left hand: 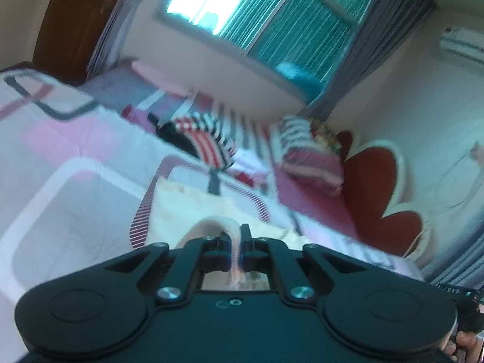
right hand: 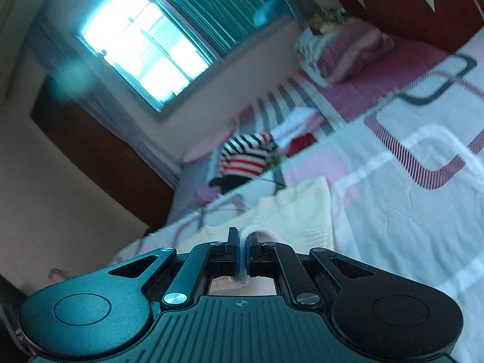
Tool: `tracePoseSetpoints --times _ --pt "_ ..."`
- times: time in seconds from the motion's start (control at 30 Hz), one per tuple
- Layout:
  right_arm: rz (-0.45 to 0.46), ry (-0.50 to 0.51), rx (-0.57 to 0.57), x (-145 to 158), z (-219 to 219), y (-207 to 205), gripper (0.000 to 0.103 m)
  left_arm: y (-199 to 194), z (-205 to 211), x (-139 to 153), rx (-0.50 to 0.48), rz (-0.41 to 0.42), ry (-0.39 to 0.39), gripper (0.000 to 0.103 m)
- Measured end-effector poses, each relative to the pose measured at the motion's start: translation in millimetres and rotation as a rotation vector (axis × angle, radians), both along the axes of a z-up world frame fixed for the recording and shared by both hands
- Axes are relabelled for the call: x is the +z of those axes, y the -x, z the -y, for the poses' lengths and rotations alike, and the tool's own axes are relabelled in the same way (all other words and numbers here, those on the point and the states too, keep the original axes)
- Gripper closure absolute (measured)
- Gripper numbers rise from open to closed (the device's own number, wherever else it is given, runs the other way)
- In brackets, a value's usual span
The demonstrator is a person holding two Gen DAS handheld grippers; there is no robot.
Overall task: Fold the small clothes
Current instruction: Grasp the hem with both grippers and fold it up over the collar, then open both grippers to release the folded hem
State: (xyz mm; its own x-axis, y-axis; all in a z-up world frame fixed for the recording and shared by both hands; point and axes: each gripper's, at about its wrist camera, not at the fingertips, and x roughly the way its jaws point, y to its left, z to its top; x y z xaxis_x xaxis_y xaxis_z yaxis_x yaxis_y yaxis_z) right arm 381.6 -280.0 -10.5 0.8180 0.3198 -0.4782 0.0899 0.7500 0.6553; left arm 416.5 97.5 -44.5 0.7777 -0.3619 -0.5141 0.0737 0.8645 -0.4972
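Left gripper (left hand: 237, 243): jaws closed tight on a pinched fold of the cream garment (left hand: 193, 208), the fabric rising between the fingers at 12 o'clock and trailing through toward the body of the tool.

Right gripper (right hand: 242, 251): jaws likewise closed, clamping a white ribbed edge of the cream garment (right hand: 290, 211).

Cream garment: lies on the bedspread (left hand: 60, 163), just beyond both sets of fingers; in the right wrist view it spreads toward 1 o'clock.

Bedspread: white and pink, with striped maroon and grey rounded-square outlines.

Striped clothes pile (left hand: 205, 139): red, white and black stripes, farther off on the bed at 12 o'clock in the left wrist view, at 12 o'clock also in the right (right hand: 246, 157).

Pillow (left hand: 308, 157): pink, near the red and white headboard (left hand: 378, 181).

Window (right hand: 142, 45): bright, with teal curtain (right hand: 217, 3).

Both views blurred.
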Motion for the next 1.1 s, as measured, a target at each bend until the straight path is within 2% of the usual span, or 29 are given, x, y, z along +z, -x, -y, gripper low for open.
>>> tracePoseSetpoints --times 0.1,0.23,0.33,0.53,0.63,0.67,0.7,0.73,0.77,0.8,0.87,0.93,1.0,1.1 --pt "-0.054 0.002 0.002 -37 5 -34 0.1 -37 1 -28 0.001 -0.056 -0.014 0.1" --pt "-0.1 -0.014 0.002 -74 16 -78 0.1 -81 -1 -47 0.006 -0.086 -0.007 0.1" --pt "-0.115 -0.034 0.003 -91 26 -108 0.1 -107 3 -55 0.0 -0.071 -0.026 0.1" --pt "-0.17 -0.05 0.027 -120 33 -155 0.1 -143 8 -87 -0.042 -0.136 -0.033 0.099" --pt "-0.148 -0.046 0.07 -124 34 -165 0.099 -153 8 -93 -0.087 -0.126 -0.011 0.093" --pt "-0.143 -0.037 0.079 -125 34 -168 0.095 -156 8 -94 -0.092 -0.118 -0.01 0.085" --pt "-0.138 -0.028 0.08 -126 34 -170 0.088 -158 8 -95 -0.096 -0.109 -0.001 0.082" --pt "-0.13 -0.015 0.075 -126 33 -171 0.067 -161 7 -96 -0.084 -0.103 0.004 0.081" --pt "-0.115 0.0 0.064 -125 33 -171 0.043 -164 6 -96 -0.069 -0.099 0.01 0.072" --pt "-0.087 0.008 0.048 -123 33 -169 0.035 -167 5 -95 -0.051 -0.089 0.023 0.055" --pt "-0.043 0.016 0.041 -119 35 -168 0.033 -167 0 -90 -0.003 -0.051 0.036 0.044" --pt "-0.023 0.039 0.055 -112 37 -166 0.034 -169 2 -83 -0.018 -0.033 -0.009 0.048" --pt "-0.002 0.098 0.066 -107 35 -163 0.044 -171 8 -80 -0.065 -0.045 -0.09 0.051" --pt "-0.029 0.163 0.106 -108 24 -170 0.055 -176 28 -84 -0.136 -0.077 -0.284 0.051"
